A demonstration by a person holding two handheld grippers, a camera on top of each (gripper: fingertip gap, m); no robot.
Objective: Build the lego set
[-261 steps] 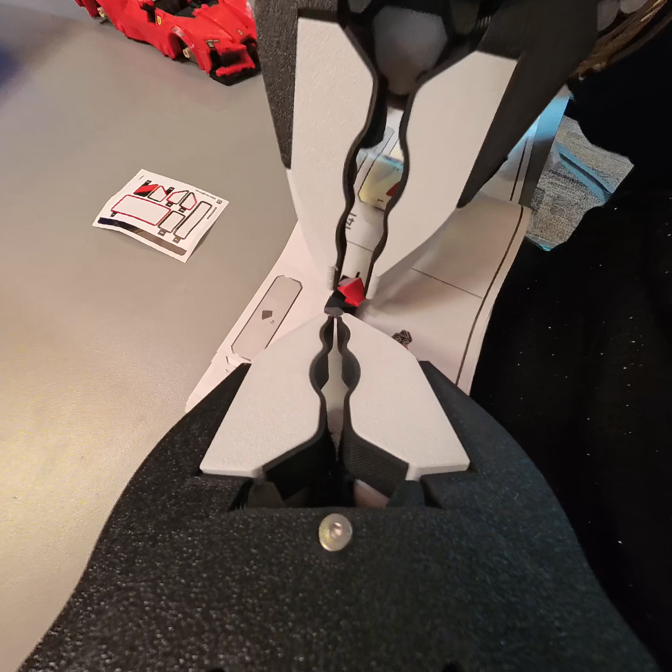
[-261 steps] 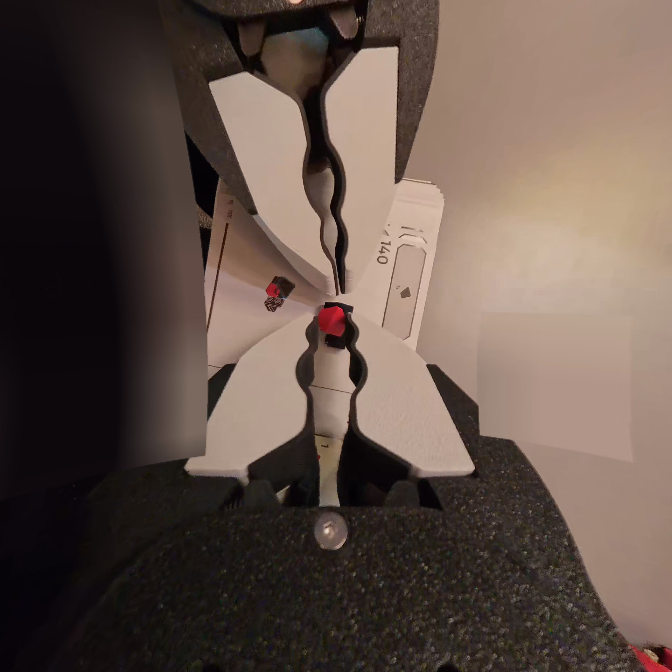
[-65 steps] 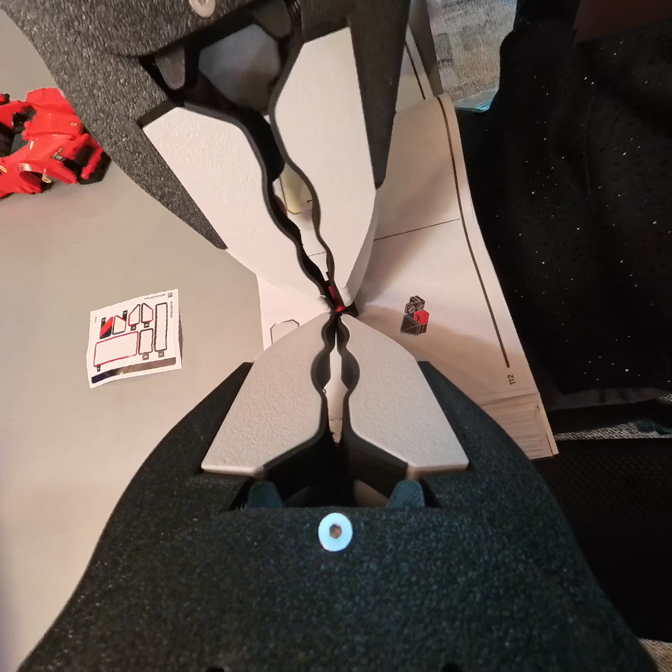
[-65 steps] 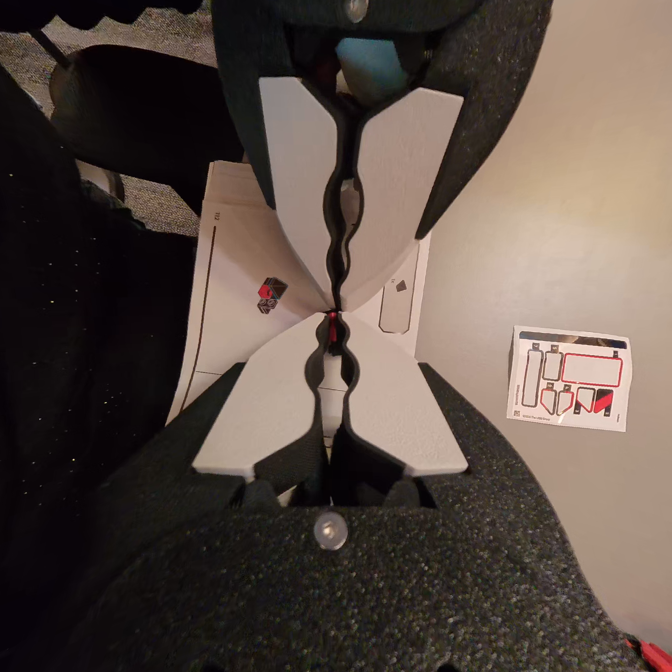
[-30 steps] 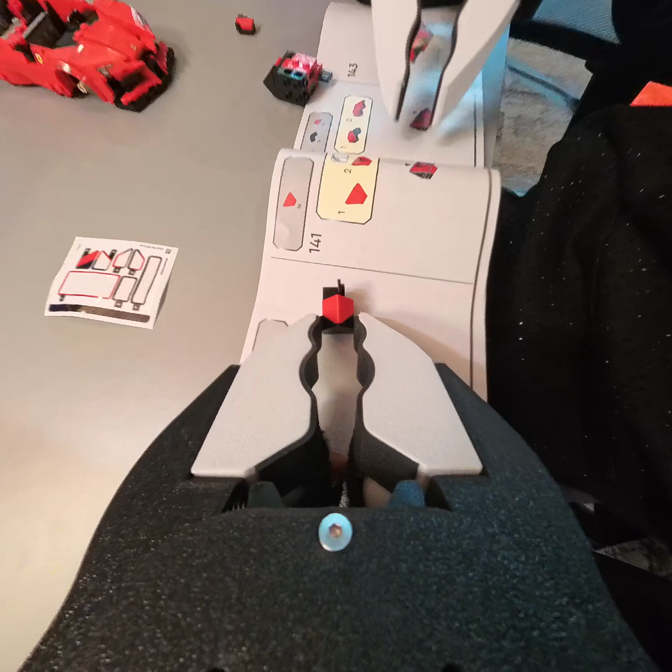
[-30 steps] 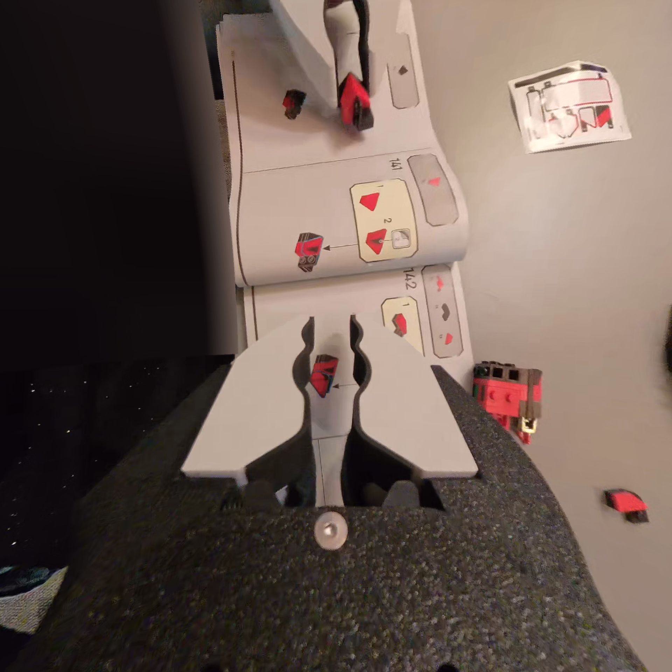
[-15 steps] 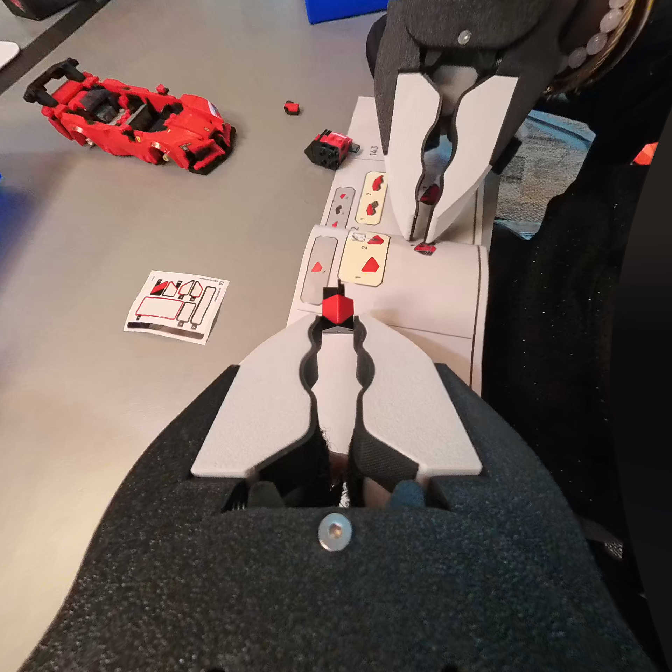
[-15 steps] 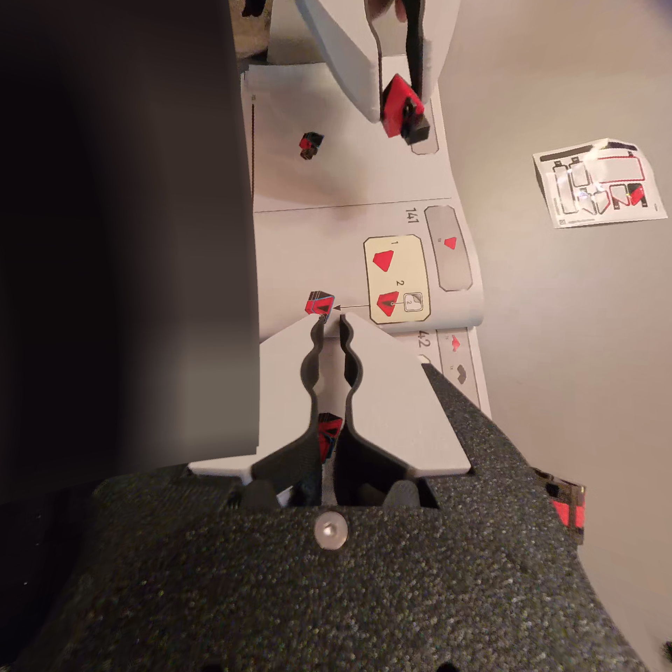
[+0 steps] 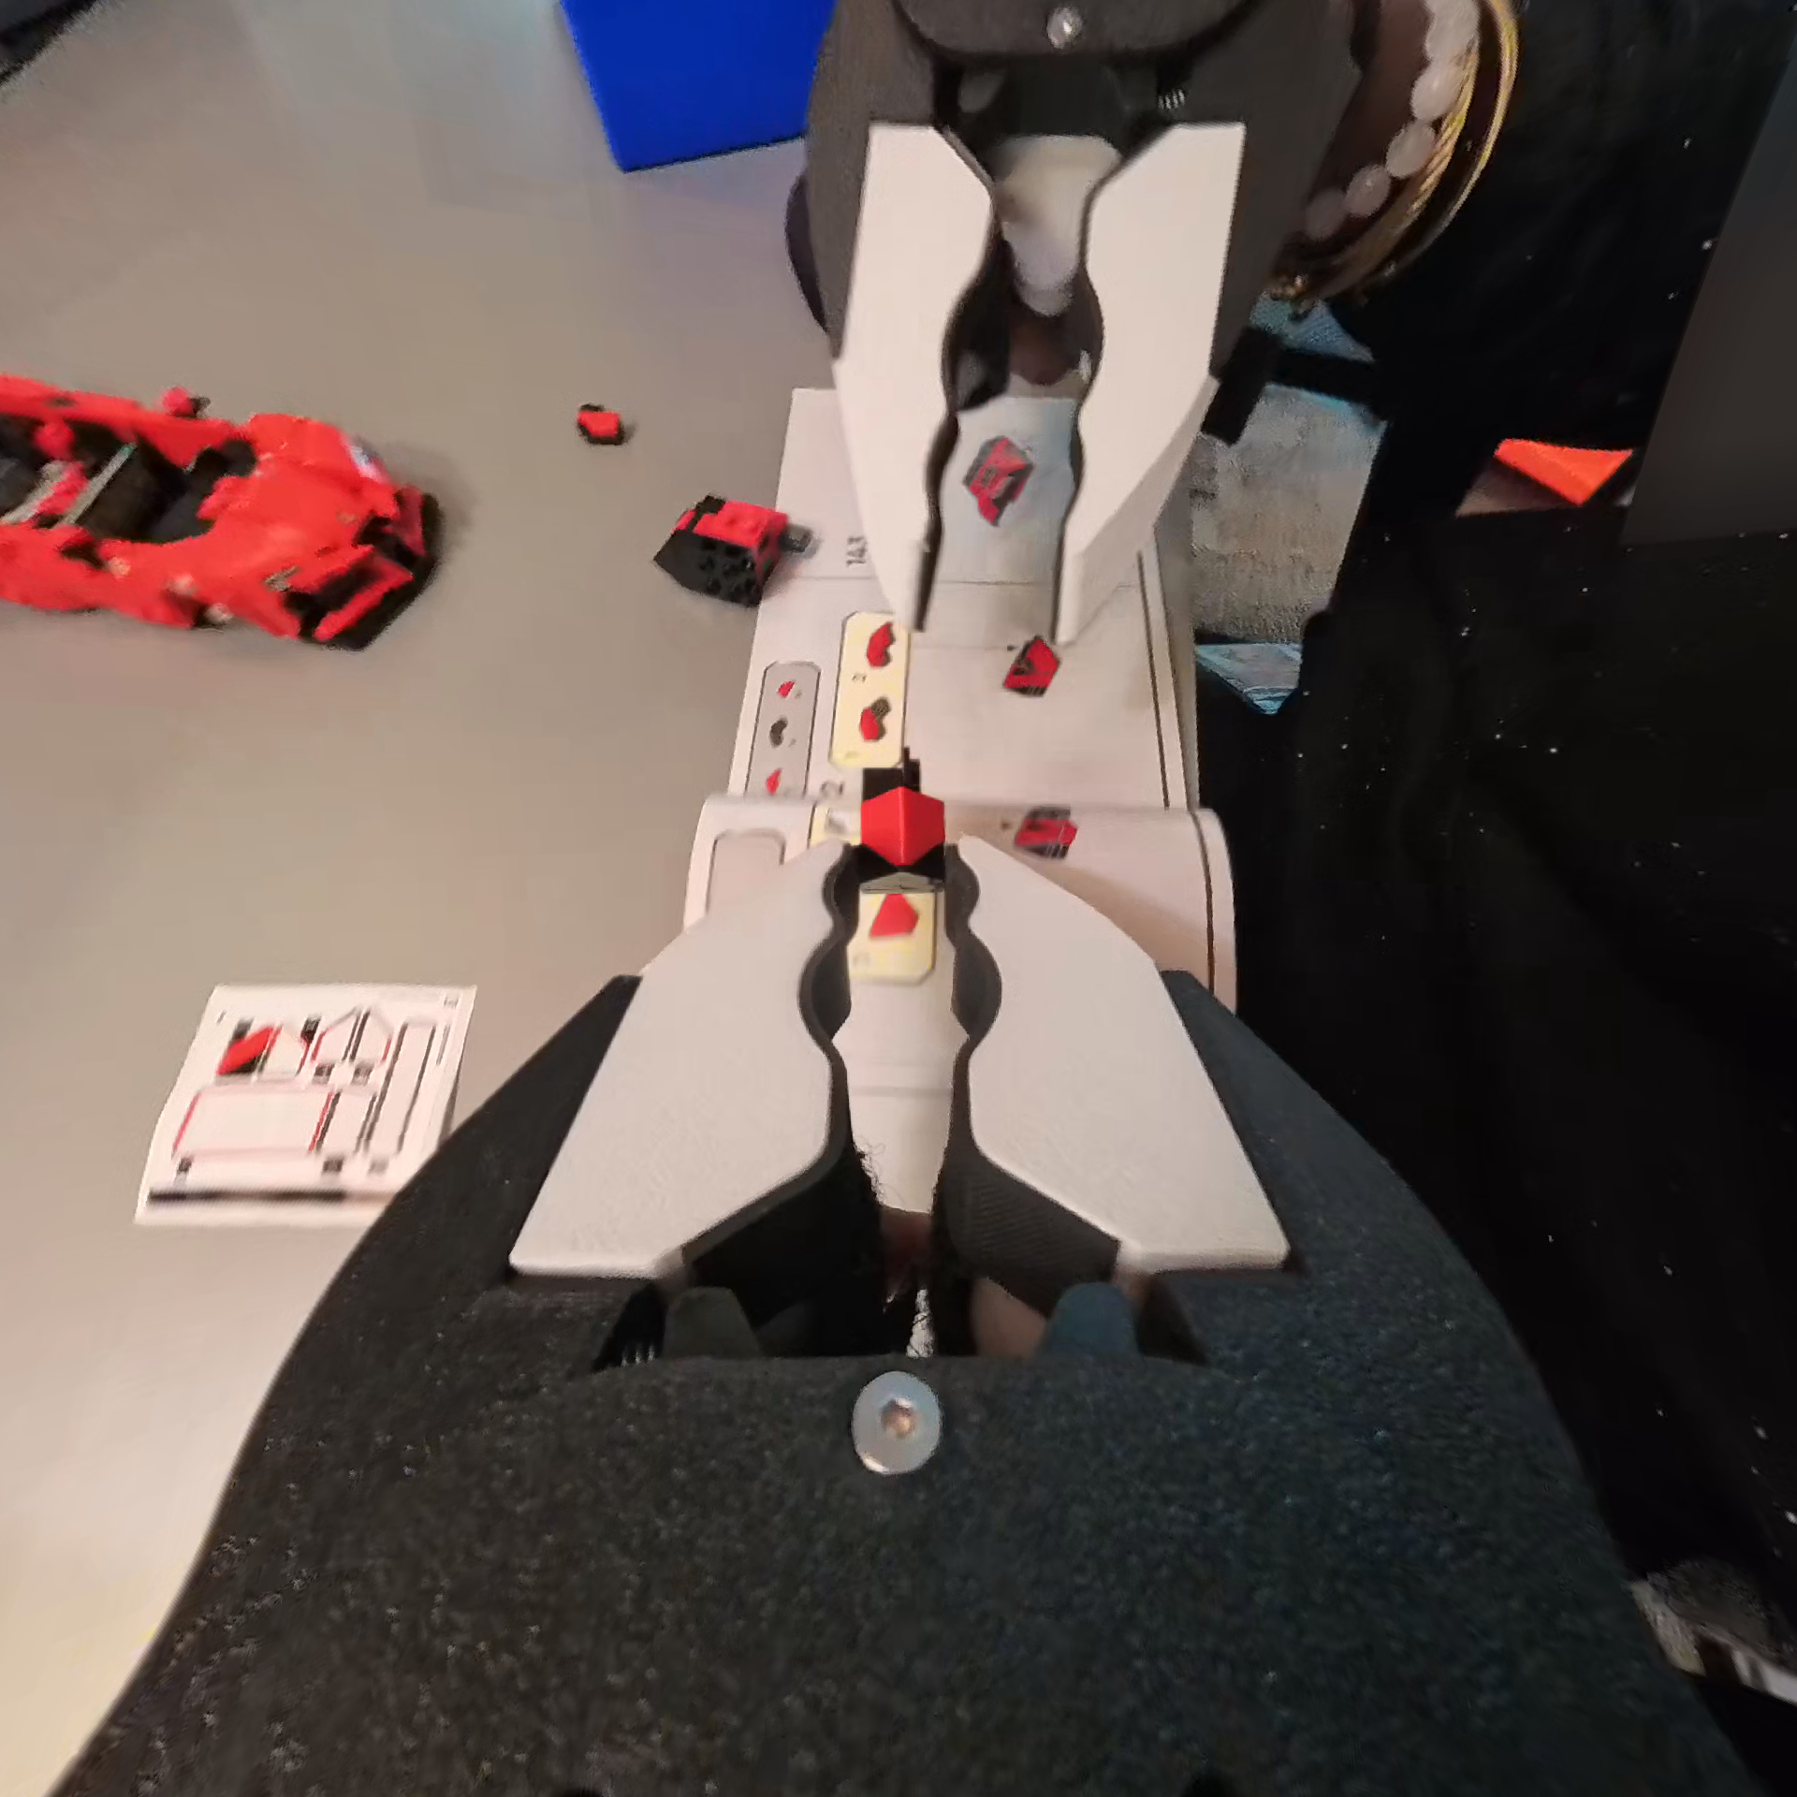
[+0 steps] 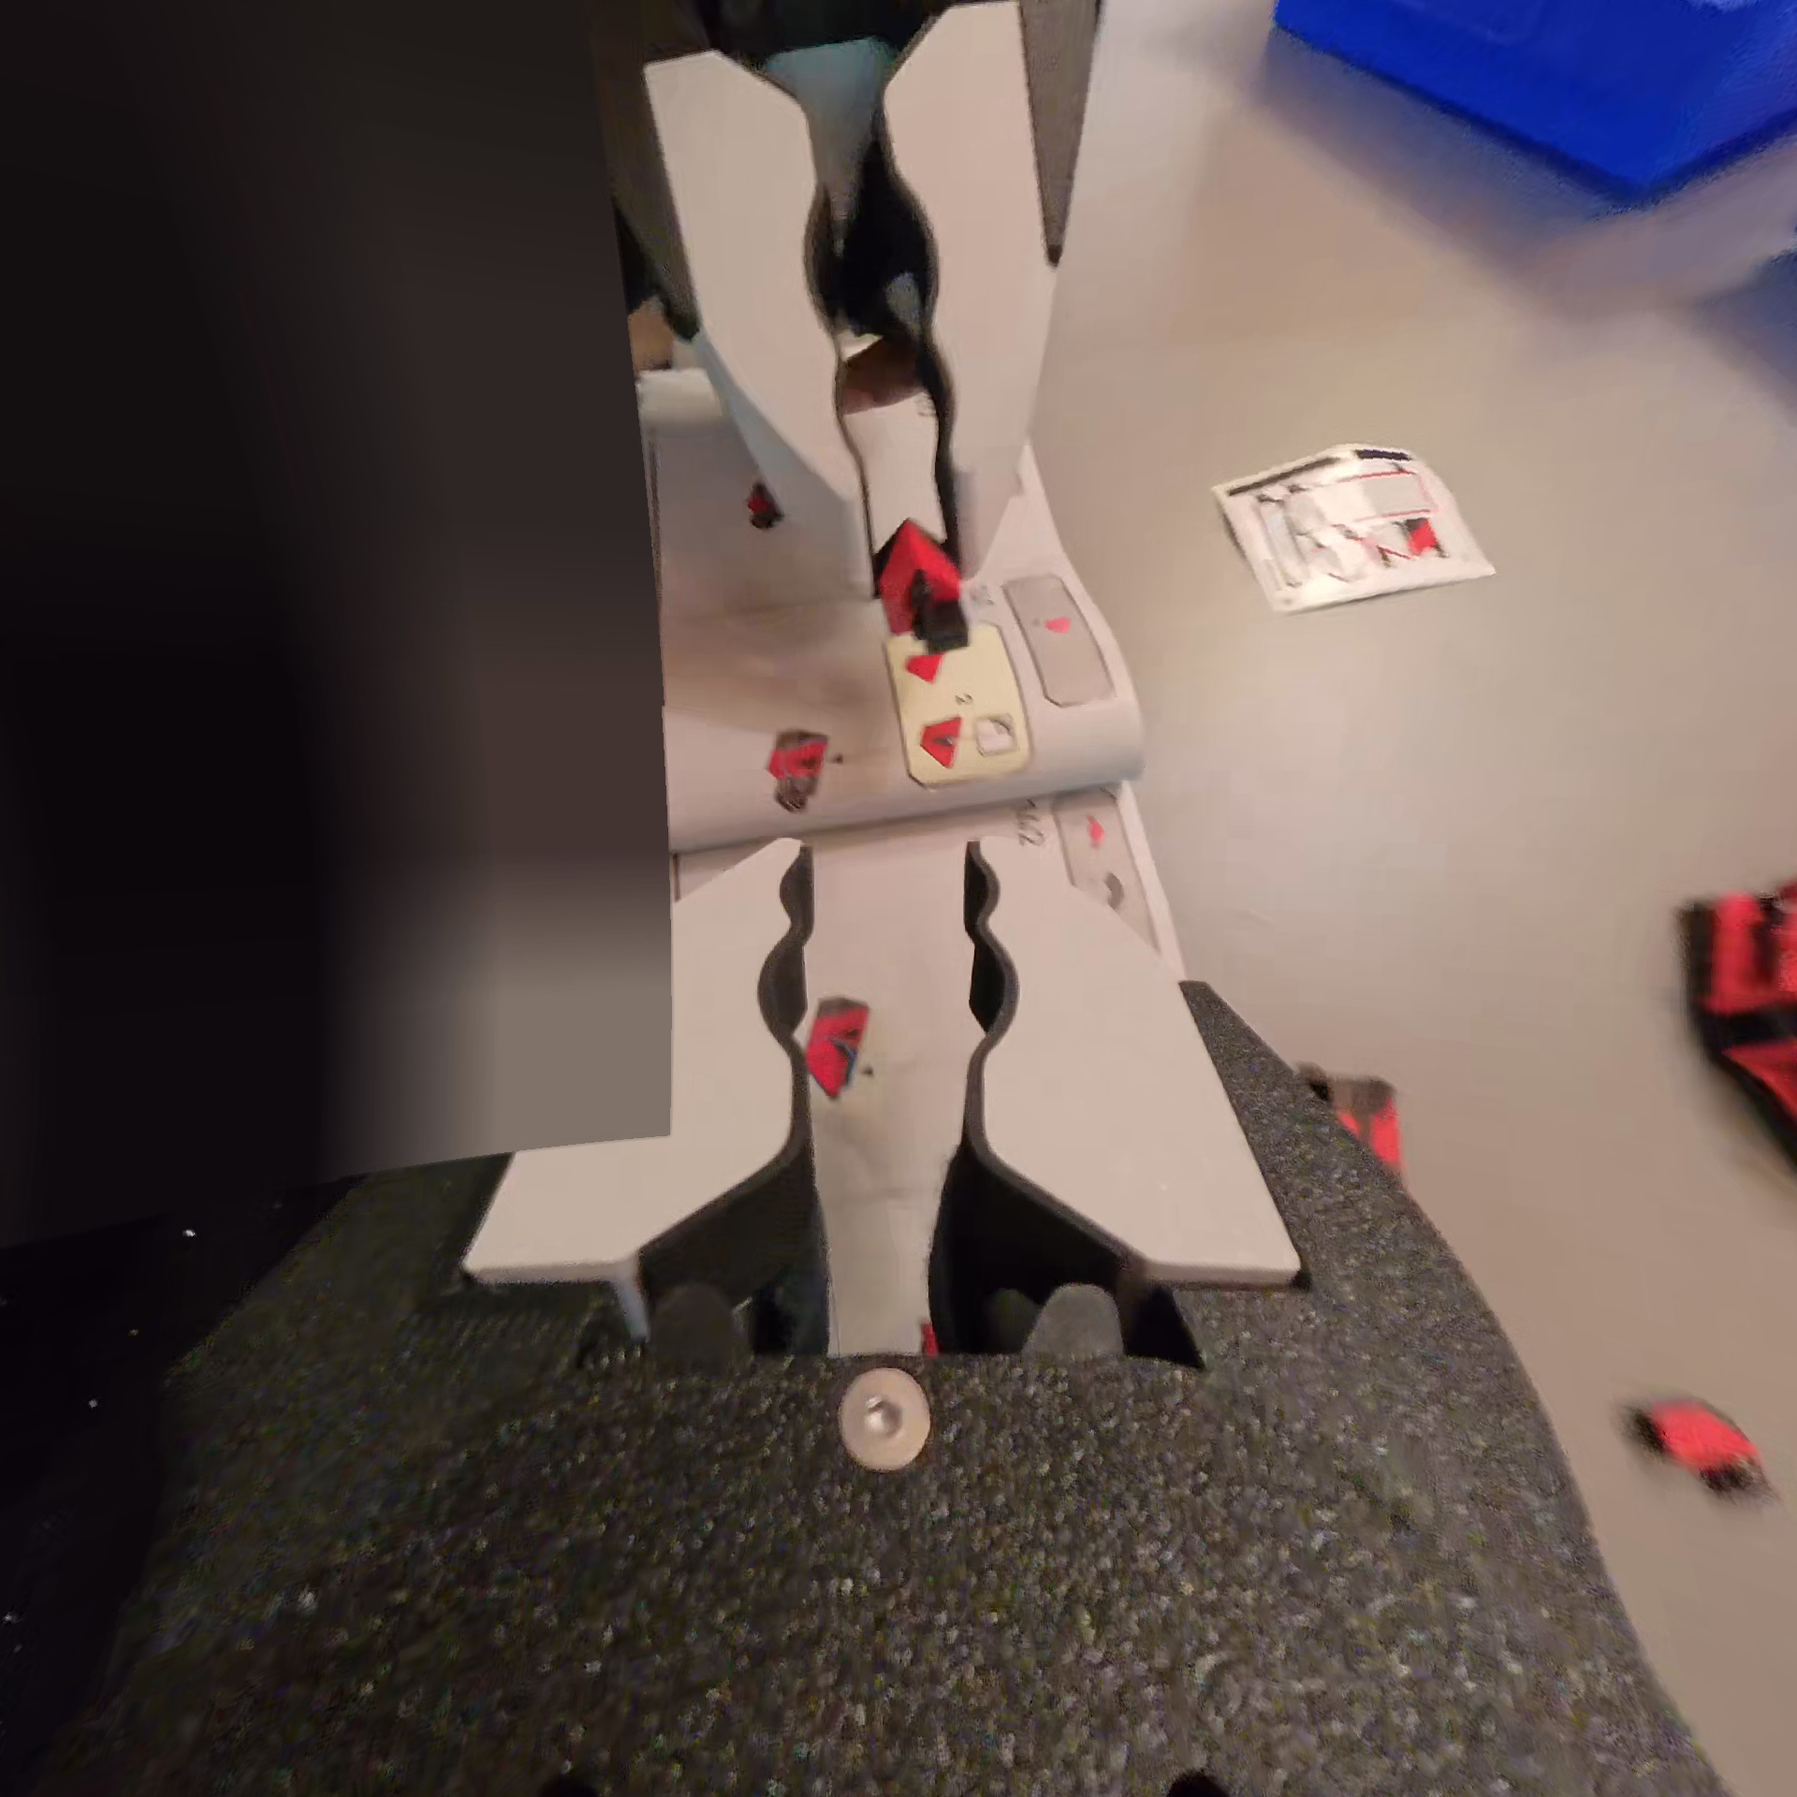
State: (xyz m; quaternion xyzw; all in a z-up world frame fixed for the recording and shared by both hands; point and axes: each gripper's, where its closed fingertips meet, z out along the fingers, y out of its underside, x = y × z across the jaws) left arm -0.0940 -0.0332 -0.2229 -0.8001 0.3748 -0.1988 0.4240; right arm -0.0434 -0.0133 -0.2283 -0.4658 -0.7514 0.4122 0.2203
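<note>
My left gripper (image 9: 901,850) is shut on a small red-and-black lego piece (image 9: 902,819) and holds it above the open instruction booklet (image 9: 1089,749). My right gripper (image 10: 885,858) is open and empty, its jaws wide apart over the booklet (image 10: 768,671). The two grippers face each other with a gap between them. The right gripper (image 9: 987,622) shows at the top of the left wrist view. The left gripper (image 10: 919,576) with the piece (image 10: 935,622) shows at the top of the right wrist view.
On the grey table lie a red lego car (image 9: 204,525), a black-and-red sub-assembly (image 9: 724,545), a small red brick (image 9: 600,425) and a sticker sheet (image 9: 311,1099). A blue box (image 9: 700,78) stands at the back. A person in dark clothing is beside the booklet. My hands' fingertips stand some 6 cm from each other. The small red brick (image 9: 600,425) sits 15 cm or so from the ends of my right fingers. Look for it in the right wrist view (image 10: 1688,1433) too.
The grippers were pressed tip to tip on the piece; now they are apart. The right one has let go and opened wider. The left one keeps the piece.
</note>
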